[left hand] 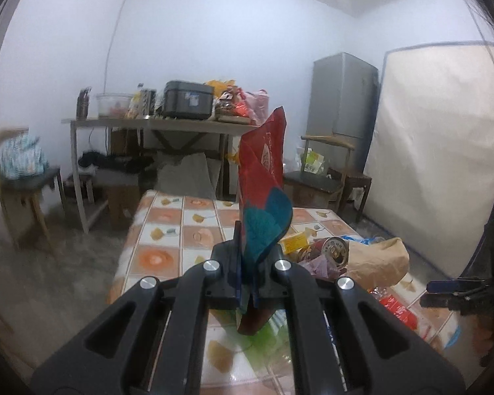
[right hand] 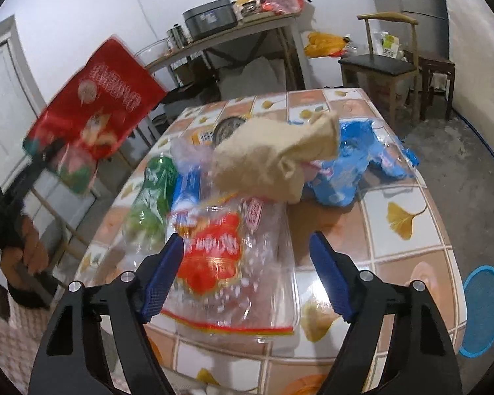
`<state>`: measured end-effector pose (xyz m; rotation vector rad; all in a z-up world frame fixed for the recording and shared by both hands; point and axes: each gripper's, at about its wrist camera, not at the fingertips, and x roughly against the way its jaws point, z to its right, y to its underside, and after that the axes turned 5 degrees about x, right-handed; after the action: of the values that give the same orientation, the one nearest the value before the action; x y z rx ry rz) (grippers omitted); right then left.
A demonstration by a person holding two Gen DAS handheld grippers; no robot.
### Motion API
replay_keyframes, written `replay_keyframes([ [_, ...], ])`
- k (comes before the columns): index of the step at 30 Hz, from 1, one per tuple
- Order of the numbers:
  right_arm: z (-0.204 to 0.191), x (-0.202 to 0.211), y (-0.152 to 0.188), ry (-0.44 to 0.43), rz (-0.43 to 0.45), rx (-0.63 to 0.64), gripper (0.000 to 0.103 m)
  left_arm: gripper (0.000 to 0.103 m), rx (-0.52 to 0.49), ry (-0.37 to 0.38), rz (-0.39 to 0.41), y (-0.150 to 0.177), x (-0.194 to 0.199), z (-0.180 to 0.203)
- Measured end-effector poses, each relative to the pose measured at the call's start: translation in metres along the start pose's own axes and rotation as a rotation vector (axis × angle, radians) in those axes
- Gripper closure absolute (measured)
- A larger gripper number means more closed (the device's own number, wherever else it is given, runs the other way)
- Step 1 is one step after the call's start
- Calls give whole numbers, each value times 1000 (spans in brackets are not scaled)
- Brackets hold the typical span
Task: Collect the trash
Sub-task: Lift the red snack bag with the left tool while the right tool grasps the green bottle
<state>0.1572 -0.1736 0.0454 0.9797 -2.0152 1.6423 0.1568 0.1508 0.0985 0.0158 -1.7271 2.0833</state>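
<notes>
My left gripper (left hand: 247,260) is shut on a red and teal snack bag (left hand: 263,177) and holds it upright above the tiled table (left hand: 168,230). The same bag (right hand: 95,112) shows at the left of the right wrist view, off the table's left edge. My right gripper (right hand: 247,273) is open, its blue pads either side of a clear wrapper with a red label (right hand: 220,256) on the table. Behind it lie a crumpled brown paper bag (right hand: 280,161), a green bottle (right hand: 151,194), a blue plastic bag (right hand: 355,164) and a tin can (left hand: 332,250).
A cluttered side table (left hand: 154,121) stands at the back wall, with a grey fridge (left hand: 342,98) and a mattress (left hand: 438,151) to the right. Chairs (right hand: 385,62) stand beyond the table. A blue round bin (right hand: 484,309) sits on the floor at right.
</notes>
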Motion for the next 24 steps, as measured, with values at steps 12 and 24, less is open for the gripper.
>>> replay_keyframes([
  [12, -119, -50, -42, -150, -60, 255, 43, 100, 250, -56, -103, 26, 6, -70],
  [24, -161, -184, -73, -30, -490, 330, 43, 100, 390, -39, -181, 56, 4, -113],
])
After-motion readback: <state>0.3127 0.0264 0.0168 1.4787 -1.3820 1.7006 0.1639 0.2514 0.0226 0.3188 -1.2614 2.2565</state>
